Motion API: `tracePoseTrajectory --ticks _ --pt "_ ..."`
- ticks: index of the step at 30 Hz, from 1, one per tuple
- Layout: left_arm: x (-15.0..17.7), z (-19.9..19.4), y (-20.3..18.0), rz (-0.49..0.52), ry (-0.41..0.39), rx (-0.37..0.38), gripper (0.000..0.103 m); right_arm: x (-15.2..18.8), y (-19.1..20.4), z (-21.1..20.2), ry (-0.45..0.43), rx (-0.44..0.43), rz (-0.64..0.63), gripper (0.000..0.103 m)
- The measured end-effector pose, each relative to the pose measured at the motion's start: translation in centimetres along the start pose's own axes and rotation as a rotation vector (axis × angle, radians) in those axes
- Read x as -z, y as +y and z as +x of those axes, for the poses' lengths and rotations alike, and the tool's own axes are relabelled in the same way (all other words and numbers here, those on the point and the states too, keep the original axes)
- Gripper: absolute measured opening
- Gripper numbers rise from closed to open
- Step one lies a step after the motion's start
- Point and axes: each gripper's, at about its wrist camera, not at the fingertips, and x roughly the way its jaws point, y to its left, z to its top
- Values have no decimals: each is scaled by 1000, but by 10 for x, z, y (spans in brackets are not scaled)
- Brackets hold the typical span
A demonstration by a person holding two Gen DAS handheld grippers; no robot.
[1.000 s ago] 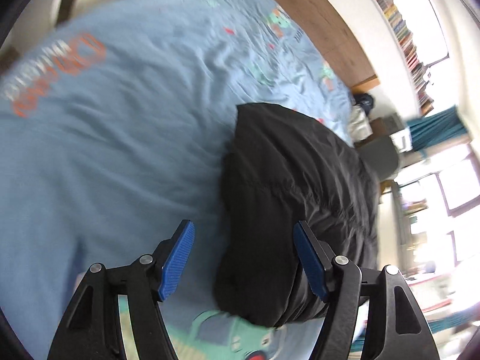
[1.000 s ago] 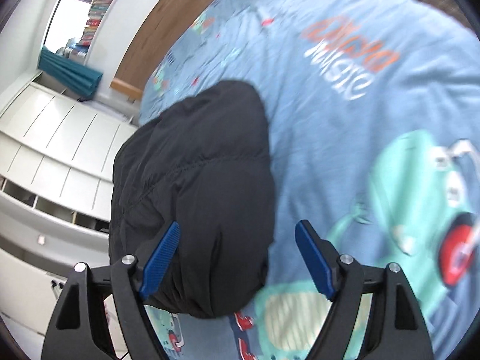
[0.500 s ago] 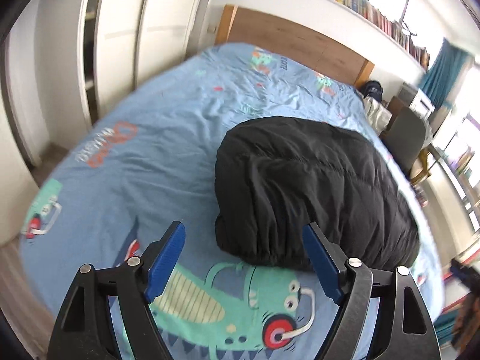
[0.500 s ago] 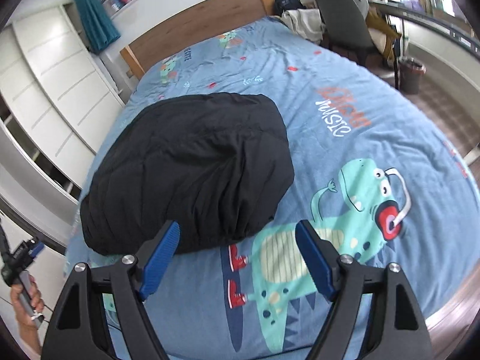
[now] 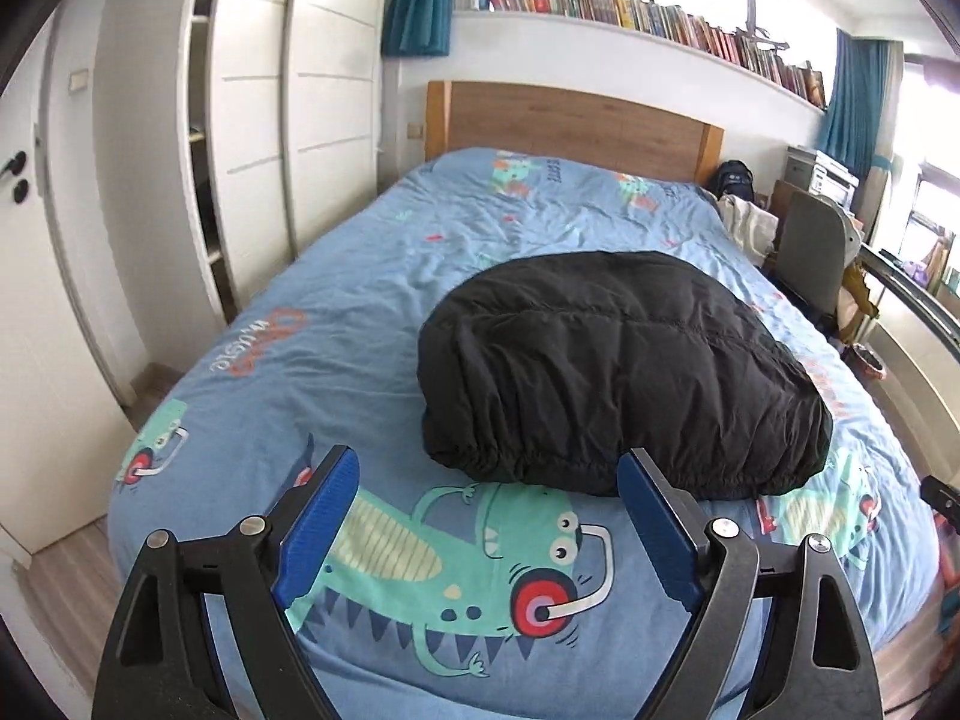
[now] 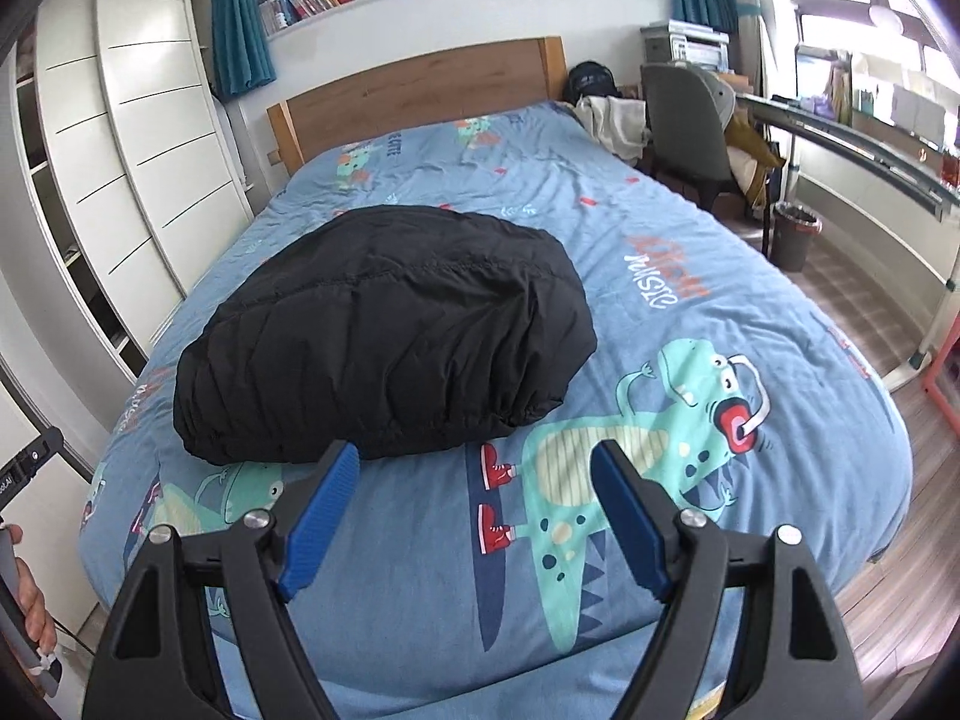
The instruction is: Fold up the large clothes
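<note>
A black puffy jacket (image 5: 618, 372) lies folded into a thick bundle on the blue dinosaur-print bedcover (image 5: 336, 348), a little back from the foot of the bed. The same jacket (image 6: 384, 336) shows left of centre in the right wrist view. My left gripper (image 5: 486, 480) hovers over the foot of the bed, short of the jacket's near hem; its jaws are opening and nothing is between them. My right gripper (image 6: 474, 474) also hangs clear of the jacket, open and empty. A hand (image 6: 27, 600) on the left gripper's handle shows at the far left edge.
White wardrobe doors (image 5: 252, 138) run along the bed's left side. A wooden headboard (image 5: 570, 117) closes the far end. On the right stand a grey chair (image 6: 684, 120), a long desk (image 6: 852, 138) and a waste bin (image 6: 795, 234). Wooden floor (image 6: 936, 612) surrounds the foot.
Both grippers have pulled back and up from close over the jacket to the foot of the bed, and levelled out. The left jaws stand wider. The jacket stays put.
</note>
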Motion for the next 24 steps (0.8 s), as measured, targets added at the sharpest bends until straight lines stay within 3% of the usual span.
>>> tracePoseTrajectory --ticks 2,7,24 --pt "3 -7 -1 4 -13 -18 95 4 6 -13 -19 8 -15 79" --pt "10 -21 -3 28 -55 -83 98 11 15 -28 -33 2 -39 79" --pt "14 -44 4 43 -107 -81 103 28 22 -42 -65 40 -67 79"
